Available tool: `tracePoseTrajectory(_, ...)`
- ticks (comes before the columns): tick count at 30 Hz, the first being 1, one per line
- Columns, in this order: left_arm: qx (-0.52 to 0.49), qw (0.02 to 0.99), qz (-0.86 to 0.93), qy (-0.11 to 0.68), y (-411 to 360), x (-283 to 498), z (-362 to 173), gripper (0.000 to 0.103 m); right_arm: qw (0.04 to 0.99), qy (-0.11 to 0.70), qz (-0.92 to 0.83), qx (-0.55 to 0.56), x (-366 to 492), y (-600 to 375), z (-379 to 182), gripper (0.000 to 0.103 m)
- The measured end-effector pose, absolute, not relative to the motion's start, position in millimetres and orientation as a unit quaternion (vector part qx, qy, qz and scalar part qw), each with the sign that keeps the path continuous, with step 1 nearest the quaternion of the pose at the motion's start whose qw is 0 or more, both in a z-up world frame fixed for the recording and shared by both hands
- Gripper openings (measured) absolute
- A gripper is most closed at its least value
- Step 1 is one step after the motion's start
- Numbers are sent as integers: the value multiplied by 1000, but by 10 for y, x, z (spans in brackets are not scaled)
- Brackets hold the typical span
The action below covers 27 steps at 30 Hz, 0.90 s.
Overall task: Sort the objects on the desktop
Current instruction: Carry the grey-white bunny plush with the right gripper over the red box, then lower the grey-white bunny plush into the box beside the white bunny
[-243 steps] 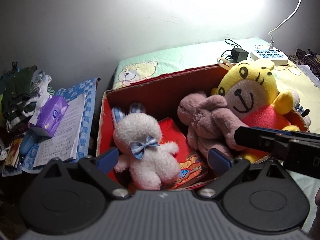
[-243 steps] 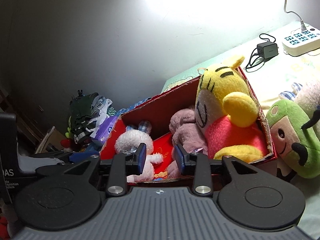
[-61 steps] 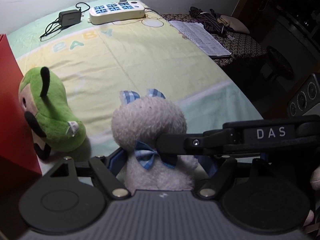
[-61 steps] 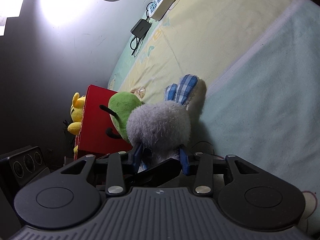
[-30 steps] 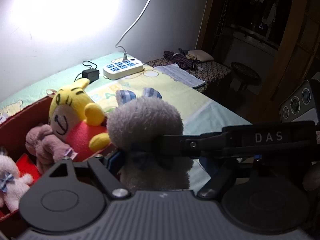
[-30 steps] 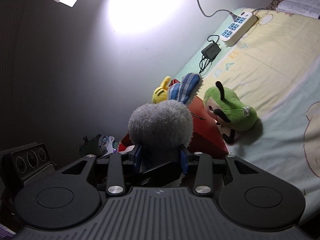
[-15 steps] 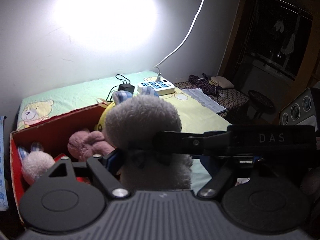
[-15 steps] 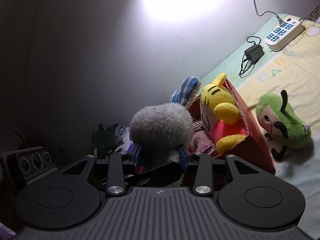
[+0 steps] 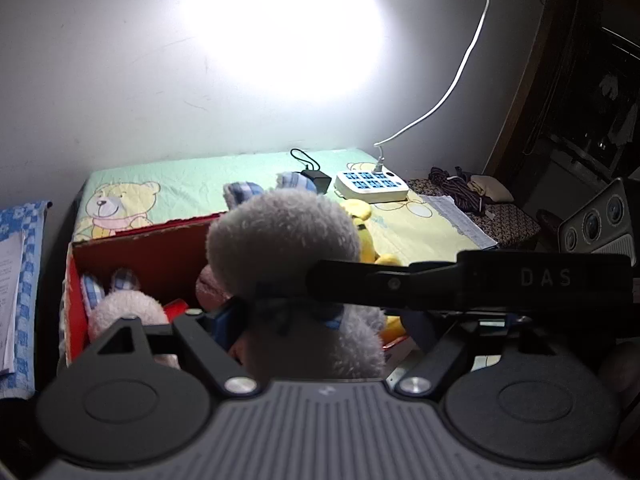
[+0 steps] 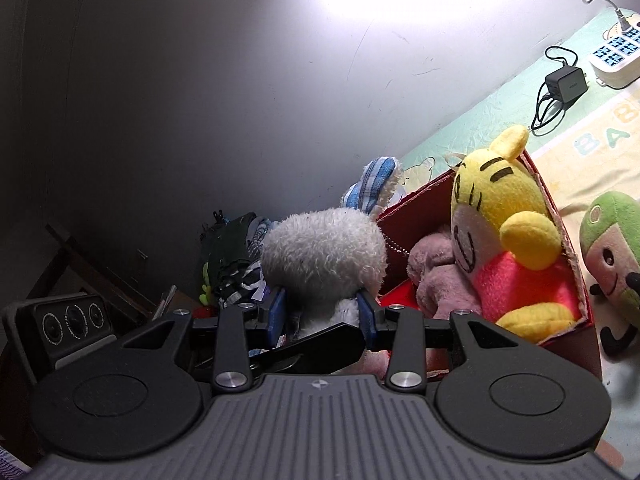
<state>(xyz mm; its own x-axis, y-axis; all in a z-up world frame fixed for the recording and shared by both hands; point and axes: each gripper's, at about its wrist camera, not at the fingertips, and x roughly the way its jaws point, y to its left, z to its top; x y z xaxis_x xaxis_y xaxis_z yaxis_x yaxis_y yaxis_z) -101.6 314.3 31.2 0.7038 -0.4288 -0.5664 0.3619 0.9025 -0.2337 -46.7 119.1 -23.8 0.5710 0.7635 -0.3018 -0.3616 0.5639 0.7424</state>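
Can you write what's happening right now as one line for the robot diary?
phase: carry | both grippers shut on grey bunny | over red box | green plush outside

A tiger plush [image 10: 500,216] is seated in the box [image 10: 560,216] at frame right. A power strip [image 10: 618,54] is placed at the upper right.

Grey wall [image 9: 100,80] with bright glare, dark wooden doorway [image 9: 532,80]

Dim room, one blown-out glare patch on the wall [image 9: 280,32], dark fisheye-curved edges, foreground in shadow.
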Motion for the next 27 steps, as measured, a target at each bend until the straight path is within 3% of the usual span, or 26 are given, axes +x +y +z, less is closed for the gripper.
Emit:
tracePoseTrajectory(19,-174,893,-175,376,3542,-519,-246,83,822,369,358,244,104,1602,-504,36)
tracePoseTrajectory(27,-161,888,-157,400,3529,-426,-400,83,829,386,353,196,197,1771,-565,33)
